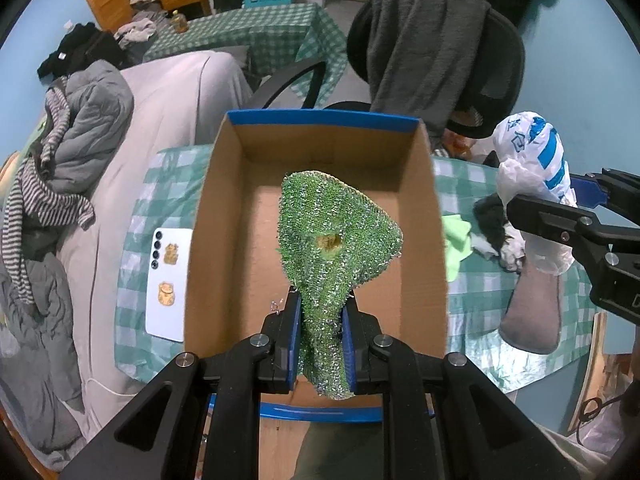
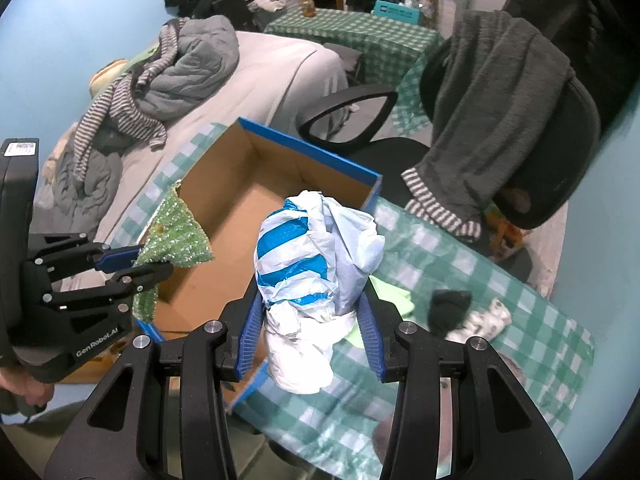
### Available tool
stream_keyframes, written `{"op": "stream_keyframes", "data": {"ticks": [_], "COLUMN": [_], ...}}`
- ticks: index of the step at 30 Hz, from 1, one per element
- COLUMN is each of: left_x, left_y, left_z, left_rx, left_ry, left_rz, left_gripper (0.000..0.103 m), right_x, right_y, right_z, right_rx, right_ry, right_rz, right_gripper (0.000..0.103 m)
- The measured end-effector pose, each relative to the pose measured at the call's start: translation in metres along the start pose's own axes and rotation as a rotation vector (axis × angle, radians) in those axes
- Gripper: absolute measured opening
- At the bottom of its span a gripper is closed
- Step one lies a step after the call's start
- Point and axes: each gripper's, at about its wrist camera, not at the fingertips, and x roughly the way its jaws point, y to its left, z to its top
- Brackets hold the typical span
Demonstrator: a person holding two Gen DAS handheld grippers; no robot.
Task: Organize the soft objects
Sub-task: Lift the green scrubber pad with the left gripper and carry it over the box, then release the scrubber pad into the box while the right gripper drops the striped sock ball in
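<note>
I had the green sparkly scrubbing cloth (image 1: pixel 332 240) pinched by its lower end in the left gripper (image 1: pixel 320 312), the blue pads clamped tight on it, so that it stood up limp above the open cardboard box (image 1: pixel 224 216) with the blue rim. The box floor beneath it was bare brown card. My right gripper (image 2: pixel 312 320) was clenched on a crumpled white plastic bag with blue stripes (image 2: pixel 316 256), squeezed at its lower part, with the jaws partly apart around the bulk. That bag hung over the near right corner of the box, just at its edge. From the left wrist view the bag (image 1: pixel 532 168) showed off to the right of the box.

The box sat on a table under a green-and-white checked cloth (image 2: pixel 440 256). Still lying on the cloth to the right were a light green rag (image 2: pixel 392 300), a dark sock (image 2: pixel 448 308) and a white patterned sock (image 2: pixel 484 320) touching it. A white phone (image 1: pixel 168 280) lay left of the box. Behind stood a black office chair (image 2: pixel 560 128) draped with a grey garment (image 2: pixel 496 112), and a bed (image 1: pixel 172 96) piled with clothes.
</note>
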Motion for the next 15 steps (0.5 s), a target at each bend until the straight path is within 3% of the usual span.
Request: {"op": "stream_keyframes", "data": {"ticks": [15], "left_x": [0.034], "left_y": [0.031], "left_z": [-0.002], "left_rx": [-0.017], "left_ry": [0.059], "left_rz": [0.012], "left_gripper": [0.018], "right_x": [0.054], "right_y": [0.039], "right_z": [0.013], "right_rx": [-0.034], "right_ry": [0.069], "right_rz": [0.043], "right_gripper": [0.044]}}
